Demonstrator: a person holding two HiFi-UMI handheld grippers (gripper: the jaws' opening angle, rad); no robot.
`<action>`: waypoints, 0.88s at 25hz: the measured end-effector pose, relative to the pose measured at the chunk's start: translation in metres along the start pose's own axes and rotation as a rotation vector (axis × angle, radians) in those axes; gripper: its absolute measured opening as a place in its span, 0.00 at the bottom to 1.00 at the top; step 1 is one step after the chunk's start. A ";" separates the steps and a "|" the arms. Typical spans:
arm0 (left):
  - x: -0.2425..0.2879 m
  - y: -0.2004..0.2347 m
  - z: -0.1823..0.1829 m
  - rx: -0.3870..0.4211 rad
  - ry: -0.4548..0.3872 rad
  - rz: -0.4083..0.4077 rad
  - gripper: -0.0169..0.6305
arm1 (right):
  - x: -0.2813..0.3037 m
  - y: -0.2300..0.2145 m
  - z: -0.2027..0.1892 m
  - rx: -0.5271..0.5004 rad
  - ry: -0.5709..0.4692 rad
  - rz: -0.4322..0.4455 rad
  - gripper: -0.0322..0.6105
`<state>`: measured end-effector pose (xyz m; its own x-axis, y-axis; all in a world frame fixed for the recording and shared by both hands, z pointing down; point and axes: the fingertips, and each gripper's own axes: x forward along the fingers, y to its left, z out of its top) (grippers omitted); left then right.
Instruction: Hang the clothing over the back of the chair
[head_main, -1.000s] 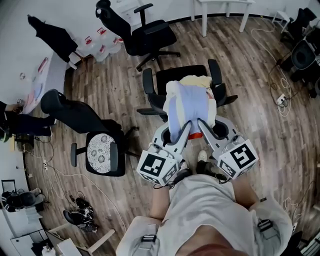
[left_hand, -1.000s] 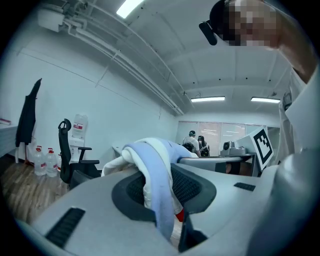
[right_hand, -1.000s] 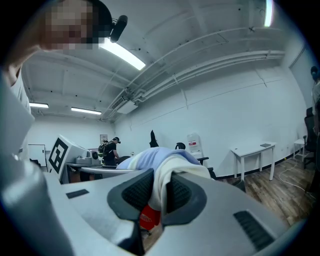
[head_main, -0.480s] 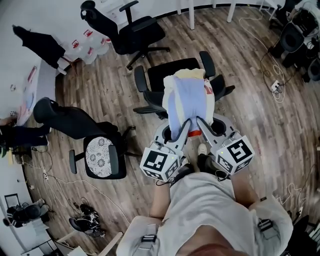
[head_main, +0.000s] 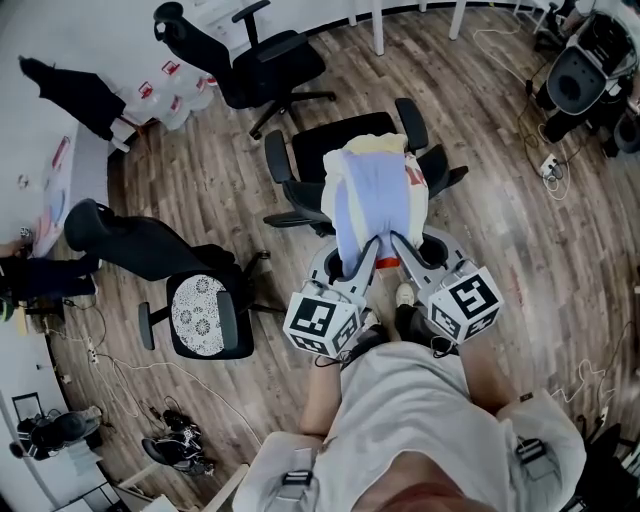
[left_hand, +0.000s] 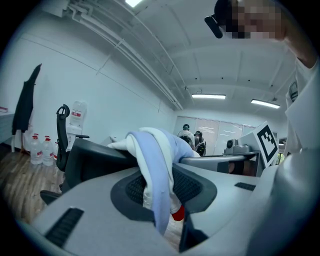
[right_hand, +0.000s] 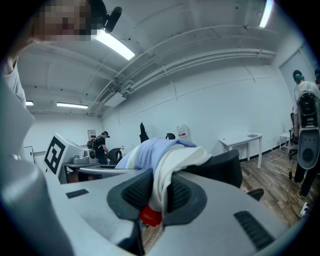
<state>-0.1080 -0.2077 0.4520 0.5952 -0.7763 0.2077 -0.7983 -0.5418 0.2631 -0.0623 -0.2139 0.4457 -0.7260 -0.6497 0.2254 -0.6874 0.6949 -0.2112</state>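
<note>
Left gripper (left_hand: 159, 192): jaws drawn in on a fold of the garment (head_main: 375, 195), the dark ribbed pads pressing the cloth from both sides and the fold hanging down through the gap. Right gripper (right_hand: 152, 196): likewise clenched on the garment, pinching a white edge, with a red tag (right_hand: 149, 216) just below the pads. In the head view the two grippers lay side by side, near each other, with their cubes (head_main: 320, 325) toward the person (head_main: 420, 420) and their jaws pointing away and slightly down. Garment: pale blue with white and cream parts, bunched, and running from the two pairs of jaws forward over the back of the chair (head_main: 335, 145). It appeared to rest on the top of the back, though the cloth covered that edge in the head view, so contact could not be confirmed there. Chair: black, with an armrest on either side, the seat bare and on the far side of the back from the person. Floor (head_main: 500, 230): wood planks. Second chair (head_main: 270, 65): black, beyond the first and well apart from it. Third chair (head_main: 232, 318): to the left, with a white patterned cushion (head_main: 200, 308) on the seat and a dark cloth (head_main: 140, 235) over its back. Bottles (head_main: 175, 90): clear, by the wall at upper left. Table (head_main: 380, 25): white legs only, at the top edge. Cables (head_main: 560, 170): loose on the floor at right.
</note>
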 end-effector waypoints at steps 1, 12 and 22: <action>0.001 0.001 -0.002 -0.002 0.003 0.003 0.19 | 0.001 -0.001 -0.002 0.001 0.002 0.001 0.15; 0.008 0.013 -0.017 -0.025 0.010 0.039 0.24 | 0.009 -0.009 -0.018 -0.012 0.010 -0.001 0.17; 0.013 0.017 -0.021 -0.012 0.011 0.068 0.25 | 0.016 -0.015 -0.021 -0.032 -0.006 -0.010 0.18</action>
<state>-0.1119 -0.2205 0.4789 0.5408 -0.8076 0.2353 -0.8358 -0.4842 0.2590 -0.0632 -0.2276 0.4727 -0.7193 -0.6584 0.2216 -0.6937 0.6978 -0.1786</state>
